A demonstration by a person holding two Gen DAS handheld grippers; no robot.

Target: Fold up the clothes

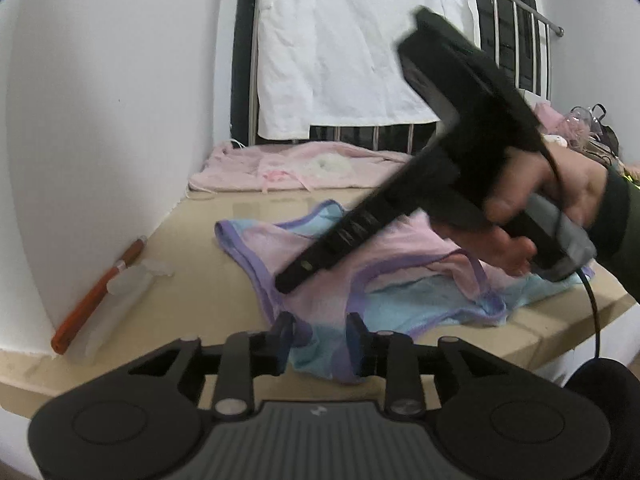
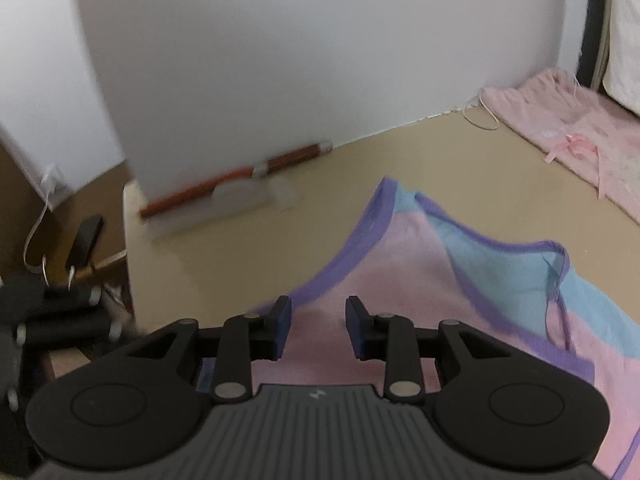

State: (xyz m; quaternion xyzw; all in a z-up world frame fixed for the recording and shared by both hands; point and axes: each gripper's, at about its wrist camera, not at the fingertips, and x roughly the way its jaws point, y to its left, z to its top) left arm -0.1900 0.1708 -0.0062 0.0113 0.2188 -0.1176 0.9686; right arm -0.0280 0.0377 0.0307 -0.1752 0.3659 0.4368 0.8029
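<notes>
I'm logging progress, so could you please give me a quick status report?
Left claw open, garment hem between its pads. Right claw open above the garment, gripping nothing. Garment rumpled on the tan surface, unfolded. Orange stick by the wall, clear.

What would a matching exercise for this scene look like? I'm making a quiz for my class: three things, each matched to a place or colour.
Things:
1. garment
2. orange roll
3. white cloth

Descriptions:
A. hangs over the metal rail at the back
B. lies against the wall
C. pink and blue with purple trim, on the tan surface

Pairs: 1-C, 2-B, 3-A
</notes>
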